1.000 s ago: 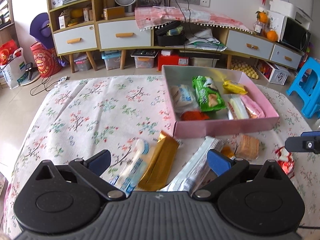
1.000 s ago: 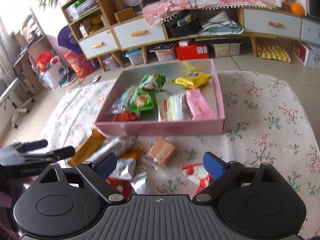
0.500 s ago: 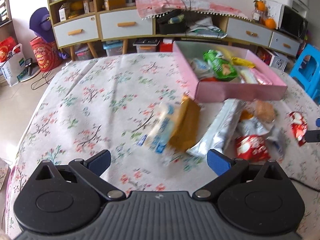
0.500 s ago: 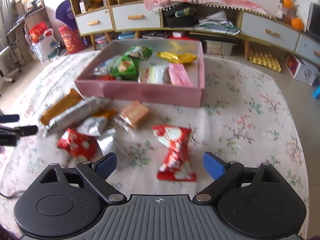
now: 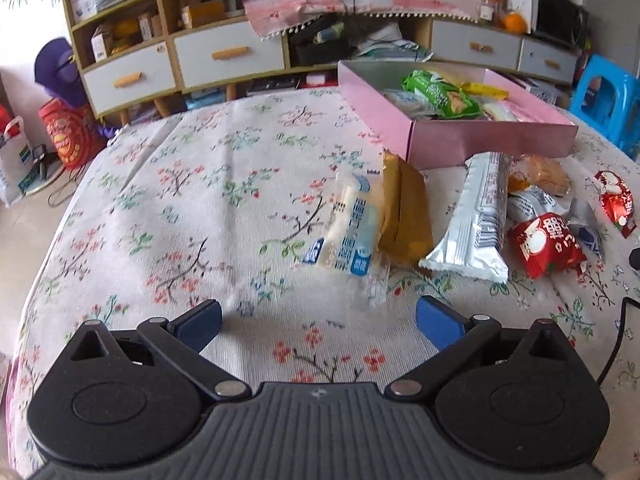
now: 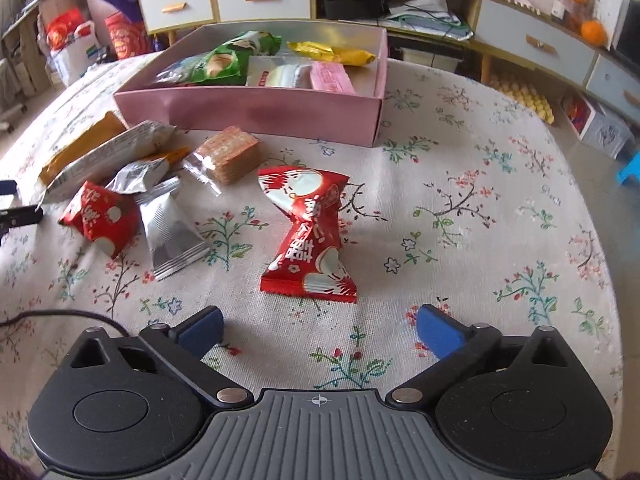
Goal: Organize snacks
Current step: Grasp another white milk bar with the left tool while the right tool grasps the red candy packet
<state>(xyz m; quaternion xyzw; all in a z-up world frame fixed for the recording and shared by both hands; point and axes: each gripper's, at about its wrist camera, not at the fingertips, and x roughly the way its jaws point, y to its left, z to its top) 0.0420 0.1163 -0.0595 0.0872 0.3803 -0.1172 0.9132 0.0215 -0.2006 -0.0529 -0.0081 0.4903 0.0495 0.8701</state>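
On the flower-printed surface [image 6: 460,152] the biggest thing is the pink box [image 6: 256,114], already part-filled with wrapped snacks and standing at the far side. Its card walls look stiff enough to drop packets over, but thin, so I would not lean on the rim.

In front of the box lie the loose snacks. The long silver packet [image 5: 478,220] and the gold packet [image 5: 404,208] are flat and probably light; their foil looks slick, so a pinch across the narrow middle should hold better than one at the crimped ends. The white-and-blue packet [image 5: 352,224] rests against the gold one and looks soft. The clear-wrapped wafer block [image 6: 230,154] is likely brittle and wants a gentle squeeze across its flat sides.

The red twisted packet [image 6: 310,232] lies just ahead of the right hand-held gripper [image 6: 320,330], apart from the rest. It seems puffy and crushable, and its pinched waist is the natural place to take hold.

The right hand-held gripper's jaws are opening and nothing lies between them. The left hand-held gripper [image 5: 318,324] is also spread and empty, with the white-and-blue packet just ahead.

The left view shows the white-and-blue packet whole, which the right view misses altogether. The right view alone gives the red twisted packet in full, the small silver sachet [image 6: 172,228] clearly, and a better look into the box.
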